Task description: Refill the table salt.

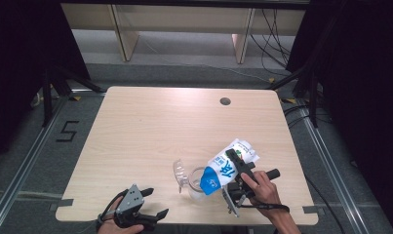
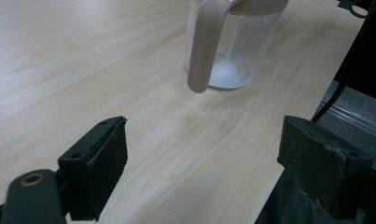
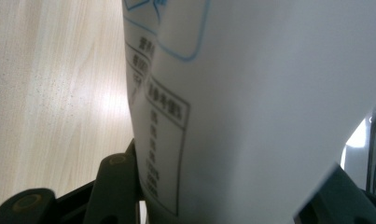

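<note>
Right gripper (image 1: 239, 171), held in person's right hand (image 1: 265, 189) near front-right part of the light wooden table (image 1: 150, 126), is clamped on a white-and-blue printed plastic pouch (image 1: 227, 167). Pouch is tilted, blue end lowest and right over the mouth of a clear plastic measuring jug (image 1: 198, 184), white end raised up and away toward table's right side. In right gripper view the pouch's white side (image 3: 251, 107), w/ black printed text box and blue outline, sits between the two black jaws, which press it from both sides; wood grain shows to its left.

Jug stands upright on the table just left of right hand, near front edge. Its clear flip lid (image 1: 178, 171) is swung open to the left. In left gripper view the jug (image 2: 232, 46) stands ahead of the jaws w/ a thin layer of white powder at the bottom and a pale, curved handle (image 2: 205, 44) facing the camera.

Left gripper (image 1: 152, 204) rests at the front-left edge of the table, in person's left hand (image 1: 122, 225), well apart from jug. Its jaws are spread wide w/ nothing between them; bare tabletop shows in the gap.
</note>
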A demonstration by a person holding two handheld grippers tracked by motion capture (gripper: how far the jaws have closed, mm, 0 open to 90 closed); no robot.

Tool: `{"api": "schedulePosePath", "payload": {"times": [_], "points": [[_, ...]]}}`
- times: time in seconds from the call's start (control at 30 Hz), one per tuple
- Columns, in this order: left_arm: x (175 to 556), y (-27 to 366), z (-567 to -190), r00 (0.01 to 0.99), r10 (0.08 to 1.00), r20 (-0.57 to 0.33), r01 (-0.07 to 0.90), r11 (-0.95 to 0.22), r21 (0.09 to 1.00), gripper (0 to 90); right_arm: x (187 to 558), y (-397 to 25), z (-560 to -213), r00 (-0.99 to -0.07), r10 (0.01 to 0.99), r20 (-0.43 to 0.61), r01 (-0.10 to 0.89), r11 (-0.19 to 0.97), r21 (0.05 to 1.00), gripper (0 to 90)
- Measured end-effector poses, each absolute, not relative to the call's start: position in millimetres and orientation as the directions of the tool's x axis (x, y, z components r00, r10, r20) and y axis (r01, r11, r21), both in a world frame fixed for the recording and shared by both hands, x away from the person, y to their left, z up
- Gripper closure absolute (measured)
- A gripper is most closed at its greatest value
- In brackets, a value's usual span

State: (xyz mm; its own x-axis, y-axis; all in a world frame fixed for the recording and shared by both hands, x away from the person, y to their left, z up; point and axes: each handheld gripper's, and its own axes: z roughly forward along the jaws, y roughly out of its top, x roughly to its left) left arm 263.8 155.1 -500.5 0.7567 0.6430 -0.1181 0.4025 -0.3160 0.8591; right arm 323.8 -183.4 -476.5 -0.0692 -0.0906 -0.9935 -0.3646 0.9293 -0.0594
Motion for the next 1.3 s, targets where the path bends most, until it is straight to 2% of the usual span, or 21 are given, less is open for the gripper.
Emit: {"api": "schedulePosePath", "payload": {"times": [0.27, 0.33, 0.37, 0.47, 0.57, 0.63, 0.7, 0.9, 1.0, 1.3], "points": [[264.2, 155.3, -500.3, 0.762, 0.638, -0.111, 0.396, -0.323, 0.860, 15.1, 322.8, -184.9, -477.7, -0.096, -0.082, -0.992, -0.342, 0.939, -0.044, 51.9], [263.6, 155.0, -500.5, 0.755, 0.644, -0.122, 0.406, -0.314, 0.858, 15.1, 323.9, -183.7, -474.4, -0.055, -0.115, -0.992, -0.370, 0.925, -0.086, 51.9], [263.8, 155.1, -500.4, 0.757, 0.643, -0.119, 0.403, -0.315, 0.859, 15.1, 323.8, -184.0, -478.1, -0.081, -0.083, -0.993, -0.361, 0.931, -0.048, 51.9], [263.7, 155.0, -500.5, 0.755, 0.644, -0.121, 0.405, -0.314, 0.859, 15.1, 322.7, -183.8, -478.3, -0.084, -0.086, -0.993, -0.350, 0.935, -0.051, 52.0], [263.9, 155.1, -500.4, 0.757, 0.643, -0.117, 0.402, -0.317, 0.859, 15.1, 321.7, -182.8, -472.5, -0.049, -0.144, -0.988, -0.355, 0.927, -0.117, 52.2], [263.5, 154.9, -500.5, 0.754, 0.645, -0.125, 0.408, -0.311, 0.858, 15.1, 320.6, -183.6, -477.0, -0.079, -0.102, -0.992, -0.332, 0.941, -0.070, 52.3], [264.2, 155.5, -500.2, 0.760, 0.640, -0.113, 0.398, -0.321, 0.859, 15.1, 322.1, -182.8, -474.5, -0.046, -0.127, -0.991, -0.358, 0.928, -0.102, 52.3], [264.0, 155.1, -500.5, 0.757, 0.643, -0.118, 0.403, -0.317, 0.858, 15.1, 320.2, -183.8, -476.9, -0.078, -0.110, -0.991, -0.330, 0.941, -0.078, 52.3], [263.9, 155.1, -500.4, 0.757, 0.643, -0.118, 0.403, -0.317, 0.859, 15.1, 322.8, -182.9, -474.7, -0.042, -0.129, -0.991, -0.364, 0.926, -0.106, 52.4], [264.0, 155.2, -500.4, 0.757, 0.642, -0.117, 0.402, -0.317, 0.859, 15.1, 321.0, -182.9, -473.3, -0.049, -0.140, -0.989, -0.346, 0.931, -0.114, 52.7]]}}
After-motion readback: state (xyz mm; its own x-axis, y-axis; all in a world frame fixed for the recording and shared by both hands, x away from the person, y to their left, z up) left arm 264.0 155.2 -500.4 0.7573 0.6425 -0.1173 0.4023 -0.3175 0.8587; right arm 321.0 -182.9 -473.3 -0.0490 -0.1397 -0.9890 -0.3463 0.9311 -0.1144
